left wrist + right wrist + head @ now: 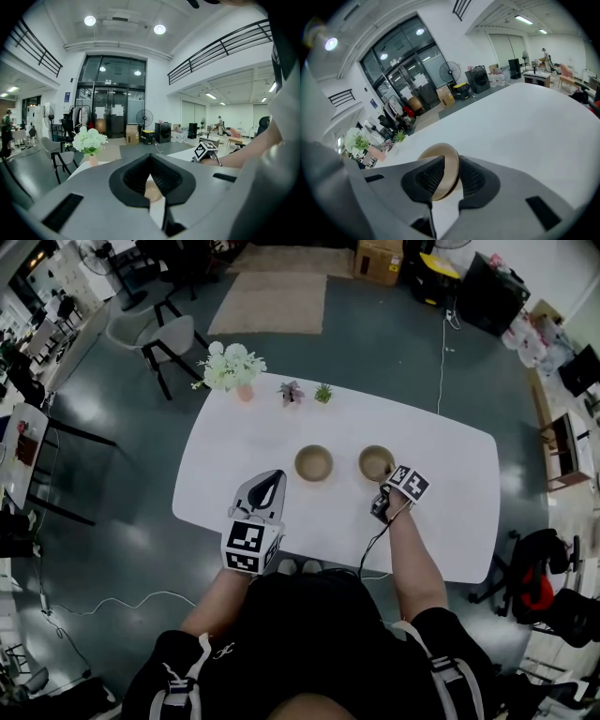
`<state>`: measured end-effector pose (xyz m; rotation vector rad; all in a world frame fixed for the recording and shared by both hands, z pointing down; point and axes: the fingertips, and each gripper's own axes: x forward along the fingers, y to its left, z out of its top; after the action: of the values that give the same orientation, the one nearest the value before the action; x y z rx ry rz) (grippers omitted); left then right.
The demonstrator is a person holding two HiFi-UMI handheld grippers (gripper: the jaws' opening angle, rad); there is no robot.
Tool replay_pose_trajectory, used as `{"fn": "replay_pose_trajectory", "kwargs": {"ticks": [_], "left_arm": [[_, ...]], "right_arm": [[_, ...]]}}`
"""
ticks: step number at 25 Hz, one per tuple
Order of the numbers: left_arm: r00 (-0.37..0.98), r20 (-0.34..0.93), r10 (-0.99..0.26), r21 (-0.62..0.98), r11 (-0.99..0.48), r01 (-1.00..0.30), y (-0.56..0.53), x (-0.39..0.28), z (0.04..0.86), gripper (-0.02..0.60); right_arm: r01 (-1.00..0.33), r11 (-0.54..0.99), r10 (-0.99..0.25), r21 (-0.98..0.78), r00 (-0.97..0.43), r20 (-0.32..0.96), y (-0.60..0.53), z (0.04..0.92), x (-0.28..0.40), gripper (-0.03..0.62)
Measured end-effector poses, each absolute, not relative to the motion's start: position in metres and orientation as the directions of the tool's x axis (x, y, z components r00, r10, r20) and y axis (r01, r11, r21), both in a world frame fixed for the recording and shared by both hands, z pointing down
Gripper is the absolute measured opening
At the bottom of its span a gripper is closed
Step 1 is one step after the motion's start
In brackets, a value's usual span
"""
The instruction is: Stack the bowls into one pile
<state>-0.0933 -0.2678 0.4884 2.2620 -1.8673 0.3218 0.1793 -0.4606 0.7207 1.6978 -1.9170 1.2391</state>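
Two tan wooden bowls stand apart on the white table (450,493). The left bowl (313,463) sits mid-table, just beyond my left gripper (277,474). That gripper's tips (150,155) meet, and the left bowl (152,190) shows only through the gap below them. The right bowl (376,463) rests on the table with its near rim between the jaws of my right gripper (382,482). In the right gripper view the bowl's wall (440,151) stands inside the right gripper (451,158), whose pads sit slightly off it.
A vase of white flowers (232,367) and two small potted plants (292,392) (323,392) line the table's far edge. A chair (173,338) stands beyond the far left corner. Bare tabletop stretches to the right of the bowls.
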Motion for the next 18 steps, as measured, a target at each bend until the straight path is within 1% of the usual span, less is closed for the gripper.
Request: {"fn": "replay_pose_trajectory", "kwargs": {"ticks": [1, 4, 6, 7, 10, 12, 13, 16, 18], "left_arm": [[0.184, 0.282, -0.941, 0.009, -0.19, -0.982, -0.266, -0.092, 0.488, 0.014], [0.19, 0.273, -0.943, 0.009, -0.195, -0.981, -0.262, -0.09, 0.486, 0.014], [0.2, 0.267, -0.943, 0.009, -0.205, -0.979, -0.261, -0.088, 0.484, 0.014], [0.206, 0.262, -0.943, 0.009, -0.211, -0.977, -0.26, -0.086, 0.482, 0.014], [0.227, 0.243, -0.943, 0.01, -0.231, -0.973, -0.26, -0.08, 0.476, 0.014], [0.237, 0.228, -0.944, 0.011, -0.24, -0.971, -0.26, -0.077, 0.471, 0.014], [0.242, 0.222, -0.945, 0.013, -0.245, -0.969, -0.26, -0.074, 0.469, 0.014], [0.258, 0.204, -0.944, 0.012, -0.261, -0.965, -0.261, -0.066, 0.46, 0.014], [0.27, 0.181, -0.946, 0.01, -0.273, -0.962, -0.263, -0.061, 0.452, 0.014]], "right_arm": [[-0.917, -0.055, -0.672, -0.396, -0.259, 0.694, -0.461, 0.717, 0.18, 0.116], [-0.936, -0.003, -0.728, -0.353, -0.24, 0.642, -0.46, 0.698, 0.181, 0.126], [-0.946, 0.039, -0.789, -0.322, -0.227, 0.571, -0.459, 0.676, 0.182, 0.124], [-0.948, 0.07, -0.823, -0.309, -0.23, 0.519, -0.458, 0.661, 0.182, 0.124], [-0.947, 0.184, -0.907, -0.264, -0.267, 0.326, -0.453, 0.605, 0.174, 0.096], [-0.949, 0.231, -0.939, -0.213, -0.275, 0.206, -0.442, 0.56, 0.171, 0.061], [-0.951, 0.245, -0.95, -0.19, -0.274, 0.149, -0.434, 0.536, 0.169, 0.043], [-0.954, 0.273, -0.962, -0.124, -0.275, -0.005, -0.405, 0.471, 0.165, 0.015], [-0.954, 0.287, -0.957, -0.085, -0.281, -0.072, -0.384, 0.44, 0.16, 0.014]]}}
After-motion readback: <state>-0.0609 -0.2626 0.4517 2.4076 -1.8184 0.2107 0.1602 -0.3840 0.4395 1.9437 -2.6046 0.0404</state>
